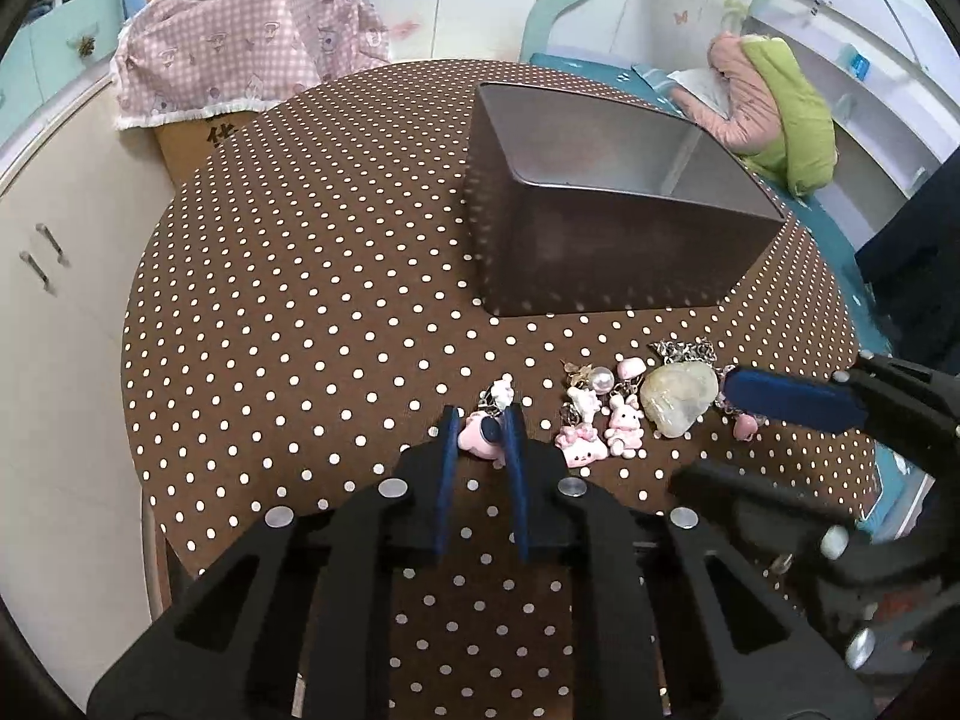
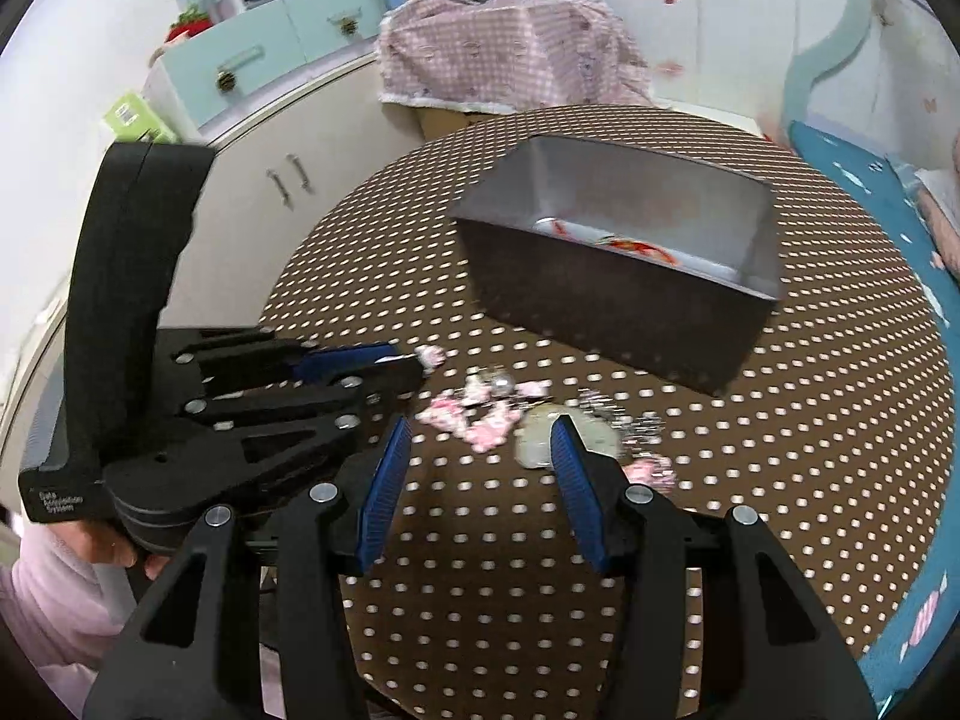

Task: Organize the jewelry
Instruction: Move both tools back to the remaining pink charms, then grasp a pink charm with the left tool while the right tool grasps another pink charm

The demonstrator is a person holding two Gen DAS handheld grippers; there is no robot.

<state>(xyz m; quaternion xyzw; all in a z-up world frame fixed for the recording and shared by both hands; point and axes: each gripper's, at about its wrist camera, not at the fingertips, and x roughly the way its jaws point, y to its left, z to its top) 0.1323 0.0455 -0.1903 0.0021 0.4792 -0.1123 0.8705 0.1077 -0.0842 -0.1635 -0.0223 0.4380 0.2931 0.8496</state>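
Note:
Small pink charms [image 1: 600, 429], a pearl bead [image 1: 602, 380] and a pale green stone [image 1: 678, 399] lie in a cluster on the brown dotted tablecloth [image 1: 300, 300], just in front of an open metal tin [image 1: 600, 240]. My left gripper [image 1: 480, 423] is down at the cluster's left end, its blue fingers pressed on a pink charm [image 1: 477, 441]. My right gripper [image 2: 480, 426] hovers open over the blurred charms [image 2: 480, 420], its right finger beside the stone [image 2: 534, 444]. In the left wrist view one of its blue fingers [image 1: 786, 399] reaches in by the stone.
The tin [image 2: 618, 300] holds something red and white [image 2: 630, 249] on its floor. A box draped in pink checked cloth [image 1: 240, 60] stands behind the round table, white cupboards [image 1: 48, 276] to the left, a teal surface [image 2: 870, 210] to the right.

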